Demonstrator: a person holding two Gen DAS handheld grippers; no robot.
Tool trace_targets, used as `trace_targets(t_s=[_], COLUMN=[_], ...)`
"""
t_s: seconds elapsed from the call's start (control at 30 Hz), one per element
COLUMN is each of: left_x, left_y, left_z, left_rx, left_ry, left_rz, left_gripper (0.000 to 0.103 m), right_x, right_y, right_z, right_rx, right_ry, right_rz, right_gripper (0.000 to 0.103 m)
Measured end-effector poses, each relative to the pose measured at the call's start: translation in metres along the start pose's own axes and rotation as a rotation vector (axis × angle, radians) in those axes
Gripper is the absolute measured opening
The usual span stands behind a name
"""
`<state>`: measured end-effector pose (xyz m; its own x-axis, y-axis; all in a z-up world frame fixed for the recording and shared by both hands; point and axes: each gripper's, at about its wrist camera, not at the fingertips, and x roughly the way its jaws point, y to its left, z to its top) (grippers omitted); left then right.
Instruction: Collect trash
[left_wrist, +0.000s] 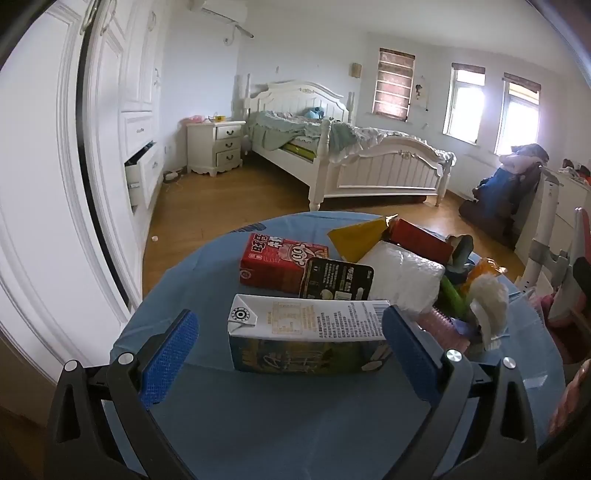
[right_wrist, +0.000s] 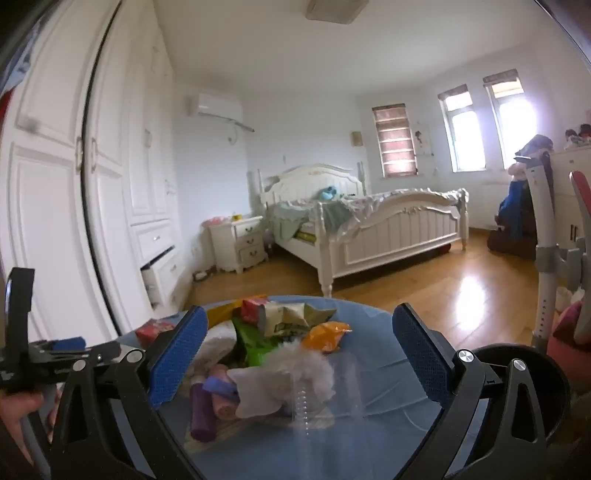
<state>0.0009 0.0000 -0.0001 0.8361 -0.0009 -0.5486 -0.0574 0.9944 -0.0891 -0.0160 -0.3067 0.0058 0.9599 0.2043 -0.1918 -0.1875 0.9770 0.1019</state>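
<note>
A round table with a blue cloth (left_wrist: 207, 280) carries a heap of trash. A white and green drink carton (left_wrist: 306, 332) lies on its side between the wide-apart fingers of my left gripper (left_wrist: 291, 350), which is open; the left pad stands clear of it and the right pad is close to its end. Behind it are a red carton (left_wrist: 280, 266), a black packet (left_wrist: 336, 277) and a white plastic bag (left_wrist: 402, 277). My right gripper (right_wrist: 299, 354) is open above a white fluffy piece (right_wrist: 295, 369), a purple tube (right_wrist: 201, 417) and an orange wrapper (right_wrist: 325, 336).
A dark round container (right_wrist: 546, 373) sits at the table's right. A chair (right_wrist: 546, 236) stands to the right. A white bed (left_wrist: 369, 162), a nightstand (left_wrist: 216, 146) and a wardrobe with an open drawer (left_wrist: 138, 173) line the far room, across a wooden floor (left_wrist: 229, 199).
</note>
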Motion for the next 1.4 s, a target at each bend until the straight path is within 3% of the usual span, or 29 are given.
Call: trace_targets(t_s=[1.4], left_x=[0.0069], left_y=[0.0021], left_z=[-0.0015], left_rx=[-0.013], left_ry=[-0.001], left_rz=[-0.001], left_gripper=[0.098], right_x=[0.0023], right_y=[-0.0014], right_z=[-0.0015], right_rx=[0.0], right_ry=[0.011], right_rz=[-0.001], right_gripper=[0.099])
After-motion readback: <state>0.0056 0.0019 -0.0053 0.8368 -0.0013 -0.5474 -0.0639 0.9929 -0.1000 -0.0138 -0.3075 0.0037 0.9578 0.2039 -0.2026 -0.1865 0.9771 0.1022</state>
